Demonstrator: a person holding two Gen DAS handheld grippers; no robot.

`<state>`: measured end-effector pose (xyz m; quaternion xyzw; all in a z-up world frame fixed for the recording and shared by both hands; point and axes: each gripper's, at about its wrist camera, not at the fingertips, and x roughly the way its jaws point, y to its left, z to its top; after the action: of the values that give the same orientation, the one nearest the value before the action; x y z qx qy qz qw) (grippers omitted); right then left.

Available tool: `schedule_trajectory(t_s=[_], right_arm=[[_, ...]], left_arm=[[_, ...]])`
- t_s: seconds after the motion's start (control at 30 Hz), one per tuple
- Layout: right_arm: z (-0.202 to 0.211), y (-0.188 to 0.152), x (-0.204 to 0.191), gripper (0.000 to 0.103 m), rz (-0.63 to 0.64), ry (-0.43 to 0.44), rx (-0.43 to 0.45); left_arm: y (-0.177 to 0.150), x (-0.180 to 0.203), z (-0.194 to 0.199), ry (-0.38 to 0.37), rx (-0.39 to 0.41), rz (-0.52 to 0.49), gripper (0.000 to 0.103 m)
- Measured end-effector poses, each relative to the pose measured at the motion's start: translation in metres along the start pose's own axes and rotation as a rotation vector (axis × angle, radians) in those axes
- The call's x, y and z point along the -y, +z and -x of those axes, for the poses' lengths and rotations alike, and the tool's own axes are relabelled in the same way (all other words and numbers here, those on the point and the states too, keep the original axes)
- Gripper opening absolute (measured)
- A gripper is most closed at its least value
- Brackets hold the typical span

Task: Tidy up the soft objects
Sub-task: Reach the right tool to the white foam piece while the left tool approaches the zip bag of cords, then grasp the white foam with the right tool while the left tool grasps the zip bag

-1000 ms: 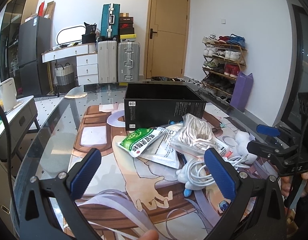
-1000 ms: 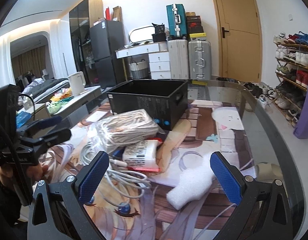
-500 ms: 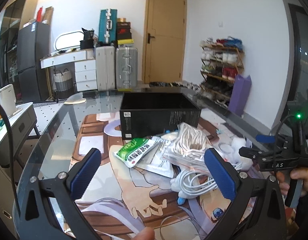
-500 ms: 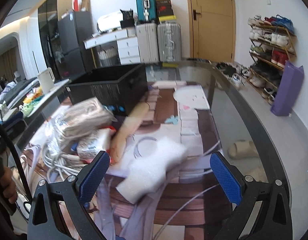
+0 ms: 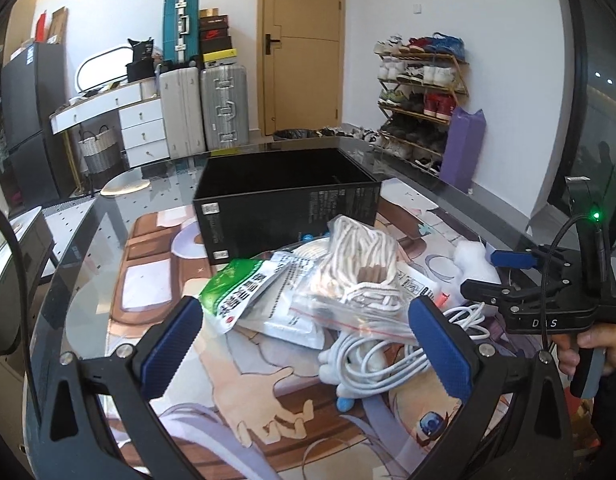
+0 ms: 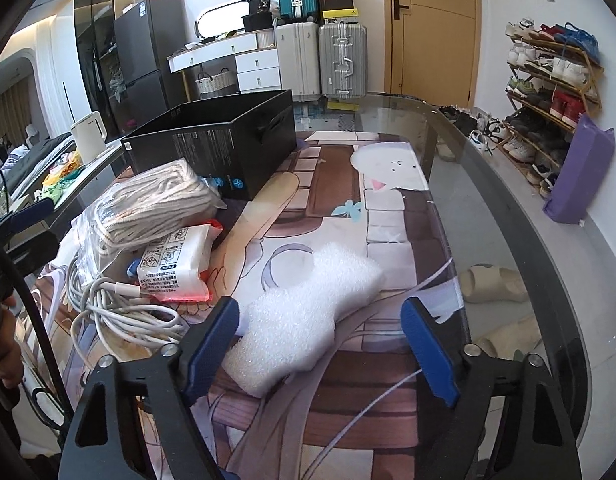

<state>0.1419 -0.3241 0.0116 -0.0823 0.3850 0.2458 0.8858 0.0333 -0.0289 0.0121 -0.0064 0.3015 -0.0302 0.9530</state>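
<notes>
A white foam piece (image 6: 308,320) lies on the printed mat, its near end between the fingers of my open right gripper (image 6: 324,344). A pile sits left of it: a bag of rope (image 6: 155,204), a wipes pack (image 6: 173,266) and a white cable coil (image 6: 119,312). In the left wrist view my open left gripper (image 5: 303,344) hovers before the same pile: a green-white pouch (image 5: 237,288), the rope bag (image 5: 360,272), the cable (image 5: 376,360). The foam (image 5: 474,260) shows beside the right gripper (image 5: 508,268). An open black box (image 5: 283,204) stands behind.
The glass table edge (image 6: 508,200) curves along the right, with slippers on the floor below. Suitcases, a white desk and a shoe rack (image 5: 424,96) stand along the walls. A side table with a kettle (image 6: 87,136) is to the left.
My right gripper has swung right and forward, so the foam piece now lies between its fingers, and its jaws have narrowed. My left gripper has drifted closer to the pile.
</notes>
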Motion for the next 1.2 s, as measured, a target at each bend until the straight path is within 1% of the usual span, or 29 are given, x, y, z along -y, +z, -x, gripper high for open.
schedule_trajectory(t_s=[0.17, 0.27, 0.33, 0.37, 0.47, 0.53, 0.87, 0.97, 1.03, 1.07, 1.1, 1.17, 1.2], right_arm=[[0.0, -0.001, -0.002, 0.069, 0.008, 0.038, -0.006], [0.001, -0.001, -0.004, 0.059, 0.018, 0.053, -0.004], [0.003, -0.002, -0.005, 0.05, 0.031, 0.071, 0.001], [0.004, -0.002, -0.006, 0.048, 0.035, 0.072, 0.005], [0.007, -0.003, -0.008, 0.044, 0.05, 0.075, 0.022], [0.009, -0.003, -0.009, 0.043, 0.054, 0.077, 0.035], [0.02, -0.001, -0.002, 0.042, 0.032, 0.096, 0.084], [0.021, -0.002, -0.002, 0.042, 0.033, 0.104, 0.089], [0.022, -0.002, -0.002, 0.042, 0.034, 0.111, 0.091], [0.022, -0.002, -0.003, 0.042, 0.036, 0.112, 0.09], [0.022, -0.003, -0.004, 0.042, 0.039, 0.114, 0.091], [0.022, -0.003, -0.006, 0.042, 0.043, 0.118, 0.092], [0.023, -0.002, -0.008, 0.042, 0.047, 0.119, 0.095]], left_arm=[[0.005, 0.007, -0.008, 0.005, -0.01, -0.034, 0.103], [0.009, 0.008, -0.013, 0.0, -0.019, -0.038, 0.103], [0.012, 0.01, -0.017, -0.001, -0.028, -0.04, 0.103], [0.013, 0.011, -0.019, -0.002, -0.032, -0.042, 0.103], [0.016, 0.014, -0.025, -0.006, -0.043, -0.051, 0.103], [0.019, 0.016, -0.03, -0.003, -0.053, -0.058, 0.103], [0.027, 0.027, -0.053, 0.006, -0.113, -0.111, 0.103], [0.027, 0.03, -0.058, -0.001, -0.127, -0.124, 0.099], [0.027, 0.029, -0.061, -0.011, -0.136, -0.122, 0.086], [0.026, 0.029, -0.062, -0.016, -0.143, -0.118, 0.083], [0.026, 0.028, -0.062, -0.027, -0.148, -0.111, 0.076], [0.025, 0.028, -0.061, -0.036, -0.142, -0.105, 0.072], [0.024, 0.028, -0.059, -0.042, -0.131, -0.105, 0.068]])
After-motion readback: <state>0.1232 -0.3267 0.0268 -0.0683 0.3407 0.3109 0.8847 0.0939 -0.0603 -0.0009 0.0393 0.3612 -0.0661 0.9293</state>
